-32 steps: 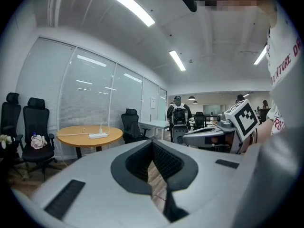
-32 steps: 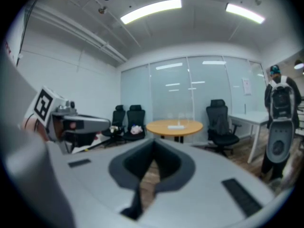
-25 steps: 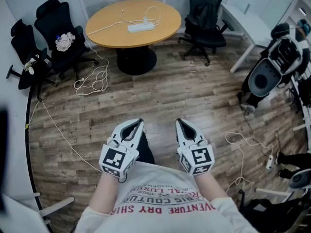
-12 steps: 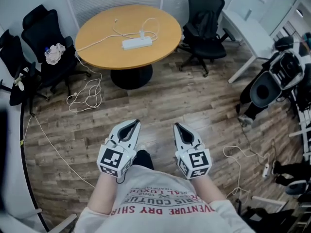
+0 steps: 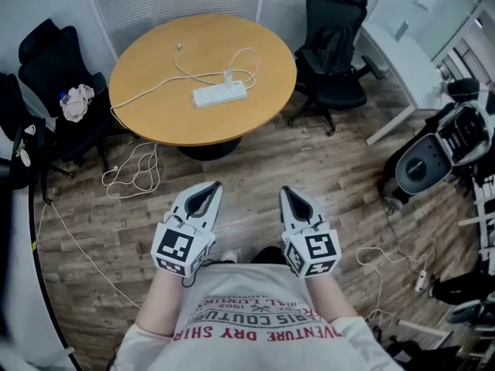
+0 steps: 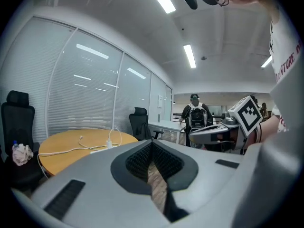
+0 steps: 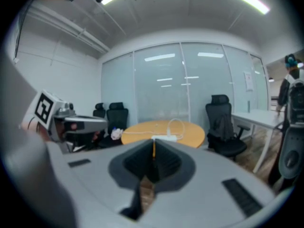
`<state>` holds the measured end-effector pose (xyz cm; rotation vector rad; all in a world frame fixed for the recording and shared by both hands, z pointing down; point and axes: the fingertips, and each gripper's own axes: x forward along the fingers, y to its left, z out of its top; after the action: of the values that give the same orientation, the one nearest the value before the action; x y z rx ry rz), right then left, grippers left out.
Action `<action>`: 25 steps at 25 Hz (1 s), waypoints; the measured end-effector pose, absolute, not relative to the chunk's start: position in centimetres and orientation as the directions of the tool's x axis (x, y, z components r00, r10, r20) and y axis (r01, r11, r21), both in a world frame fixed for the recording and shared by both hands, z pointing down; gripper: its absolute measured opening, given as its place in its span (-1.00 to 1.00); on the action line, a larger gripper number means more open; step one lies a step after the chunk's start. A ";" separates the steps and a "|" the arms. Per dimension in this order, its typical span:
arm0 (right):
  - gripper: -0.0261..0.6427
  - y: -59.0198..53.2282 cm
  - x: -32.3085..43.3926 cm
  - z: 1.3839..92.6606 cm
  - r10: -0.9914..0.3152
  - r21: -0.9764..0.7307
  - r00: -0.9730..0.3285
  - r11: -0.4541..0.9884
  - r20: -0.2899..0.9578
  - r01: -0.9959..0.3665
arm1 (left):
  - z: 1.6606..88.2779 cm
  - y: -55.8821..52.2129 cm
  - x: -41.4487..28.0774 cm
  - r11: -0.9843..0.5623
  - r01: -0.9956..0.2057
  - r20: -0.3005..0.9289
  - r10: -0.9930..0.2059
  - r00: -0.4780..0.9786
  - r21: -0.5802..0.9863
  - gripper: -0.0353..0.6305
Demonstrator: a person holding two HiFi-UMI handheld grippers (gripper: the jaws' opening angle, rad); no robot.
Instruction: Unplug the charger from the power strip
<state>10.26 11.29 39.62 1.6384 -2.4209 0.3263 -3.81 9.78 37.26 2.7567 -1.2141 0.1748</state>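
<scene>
A white power strip (image 5: 220, 94) lies on the round wooden table (image 5: 155, 110) at the top of the head view. A white charger (image 5: 229, 76) stands plugged into it, and its thin cable (image 5: 246, 59) loops over the tabletop. Both grippers hang over the wooden floor, well short of the table and pointing at it. My left gripper (image 5: 209, 187) is shut and empty, and my right gripper (image 5: 288, 194) is shut and empty too. The left gripper view shows the strip (image 6: 99, 149) far off beyond the jaws. In the right gripper view the strip (image 7: 164, 137) sits straight ahead.
Black office chairs stand left (image 5: 46, 56) and right (image 5: 336, 37) of the table, the left one with a crumpled cloth (image 5: 76, 102). A white cord (image 5: 131, 172) lies coiled on the floor. A white desk (image 5: 402, 52) and grey equipment (image 5: 445, 149) fill the right. A person with a backpack (image 6: 195, 115) stands far off.
The table and power strip have drawn closer and lower in the head view as both grippers were carried toward them. Both grippers stay shut and empty.
</scene>
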 end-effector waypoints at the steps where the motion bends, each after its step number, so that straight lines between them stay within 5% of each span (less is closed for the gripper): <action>1: -0.83 10.3 10.2 39.7 -0.882 -0.073 -0.373 0.368 0.288 -0.927 | 37.5 9.0 -3.8 -0.663 -0.744 0.161 -0.729 0.666 0.076 -0.79; 25: -0.83 -23.7 15.1 43.4 -0.620 -0.148 -0.707 0.707 0.341 -0.692 | 40.2 -18.2 2.7 -0.285 -0.956 0.217 -0.931 0.293 0.067 -0.80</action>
<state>15.11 -23.67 43.43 1.0399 -2.6493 0.3878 2.72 -18.24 40.24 2.3723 -1.7541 0.2003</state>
